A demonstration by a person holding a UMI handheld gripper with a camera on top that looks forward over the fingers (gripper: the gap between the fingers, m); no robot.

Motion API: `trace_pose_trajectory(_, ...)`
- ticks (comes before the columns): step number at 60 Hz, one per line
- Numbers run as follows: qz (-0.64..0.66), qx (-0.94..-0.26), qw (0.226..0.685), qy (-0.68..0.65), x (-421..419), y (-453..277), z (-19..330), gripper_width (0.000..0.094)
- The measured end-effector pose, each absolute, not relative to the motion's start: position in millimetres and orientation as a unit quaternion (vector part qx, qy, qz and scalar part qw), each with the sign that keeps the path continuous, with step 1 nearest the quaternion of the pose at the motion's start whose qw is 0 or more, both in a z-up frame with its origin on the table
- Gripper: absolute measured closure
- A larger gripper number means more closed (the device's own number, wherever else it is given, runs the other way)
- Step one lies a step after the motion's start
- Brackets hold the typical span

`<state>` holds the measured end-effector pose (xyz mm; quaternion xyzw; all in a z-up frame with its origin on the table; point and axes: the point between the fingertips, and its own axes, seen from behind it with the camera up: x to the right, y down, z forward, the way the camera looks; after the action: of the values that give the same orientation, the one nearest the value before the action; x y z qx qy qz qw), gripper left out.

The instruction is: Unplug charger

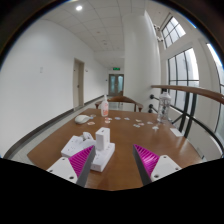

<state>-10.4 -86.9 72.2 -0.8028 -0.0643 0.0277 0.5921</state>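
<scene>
Hovering over wooden table [120,165] – fingers [84,160] apart, empty – charger [102,140] ahead, corridor w/ windows [185,75].

Single view along fingers, low over table [120,160].

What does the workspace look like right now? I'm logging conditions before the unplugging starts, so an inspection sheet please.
Surface: brown wooden table, mostly bare near the gripper.
Job's things: white charger standing upright on a white power strip, just ahead of the left finger.
Clutter: small white items scattered at the far end; a pinkish bottle and a clear bottle stand there.
Gripper: gripper open, holding nothing, pads short of the charger.
Cables: nothing seen.
Surroundings: corridor with white walls, a door, large windows, ceiling lights.
</scene>
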Motion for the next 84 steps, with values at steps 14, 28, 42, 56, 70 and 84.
trace_pose_trajectory(14, 0.016, -0.800, 0.593, -0.088, -47, -19, 64, 0.0187)
trace_pose_trajectory(28, 0.052, -0.819, 0.569, -0.049, -57, 20, 47, 0.0719)
trace_pose_trajectory(42, 0.030, -0.819, 0.571, -0.053, -56, 19, 47, 0.0845)
trace_pose_trajectory(56, 0.030, -0.787, 0.614, -0.039, -56, 15, 80, 0.0849)
trace_pose_trajectory(70, -0.005, -0.740, 0.671, -0.045, -21, -7, 192, 0.0850)
trace_pose_trajectory(84, -0.013, -0.808, 0.587, -0.052, 35, -41, 118, 0.0842)
